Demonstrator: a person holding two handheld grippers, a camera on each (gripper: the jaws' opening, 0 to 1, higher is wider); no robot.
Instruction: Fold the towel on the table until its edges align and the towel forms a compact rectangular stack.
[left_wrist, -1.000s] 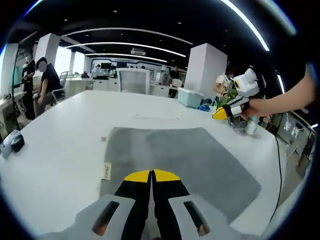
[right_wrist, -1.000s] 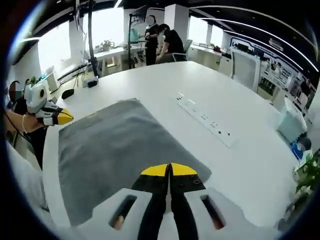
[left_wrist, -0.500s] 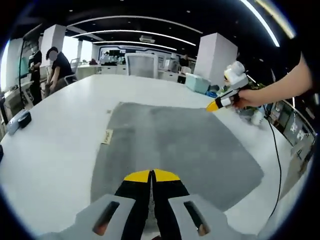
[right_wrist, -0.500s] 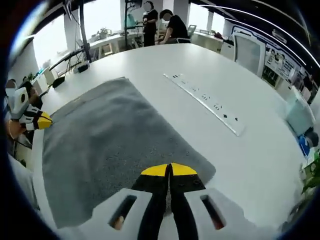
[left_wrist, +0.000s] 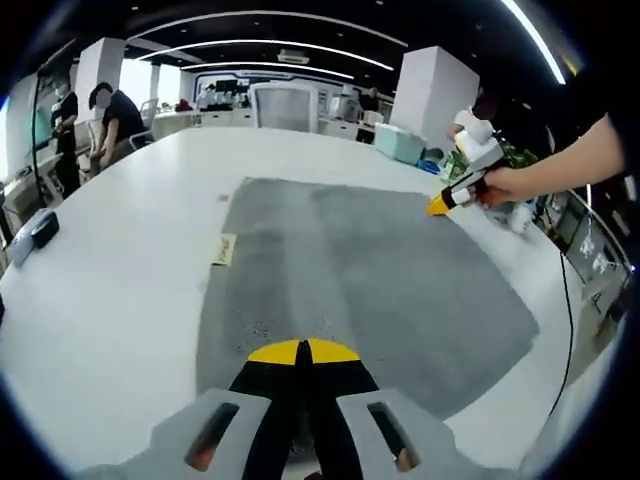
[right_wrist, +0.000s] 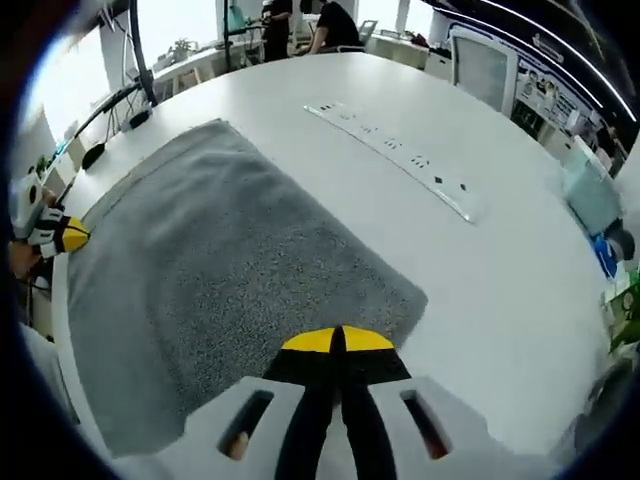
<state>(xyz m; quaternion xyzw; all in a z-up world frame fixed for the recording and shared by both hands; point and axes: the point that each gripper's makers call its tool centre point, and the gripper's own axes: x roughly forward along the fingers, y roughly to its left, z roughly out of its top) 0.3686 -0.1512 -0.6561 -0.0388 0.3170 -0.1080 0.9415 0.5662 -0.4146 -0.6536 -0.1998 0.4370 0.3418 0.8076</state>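
Nearing the flat towel (left_wrist: 360, 270), both closed claws have descended.

Flat grey towel (right_wrist: 230, 260) on white table (right_wrist: 480, 290)

White table (left_wrist: 110, 300) carried a long white power strip (right_wrist: 395, 155) running from 11 o'clock toward 3 o'clock in the right gripper view. A dark computer mouse (left_wrist: 42, 229) lay at 9 o'clock in the left gripper view. A pale teal box (left_wrist: 404, 144) sat near the far edge at 1 o'clock. A white-backed chair (left_wrist: 283, 105) stood at 12 o'clock. Two people (right_wrist: 312, 20) were at a desk at 12 o'clock in the right gripper view. White pillars (left_wrist: 432, 95) stood behind.
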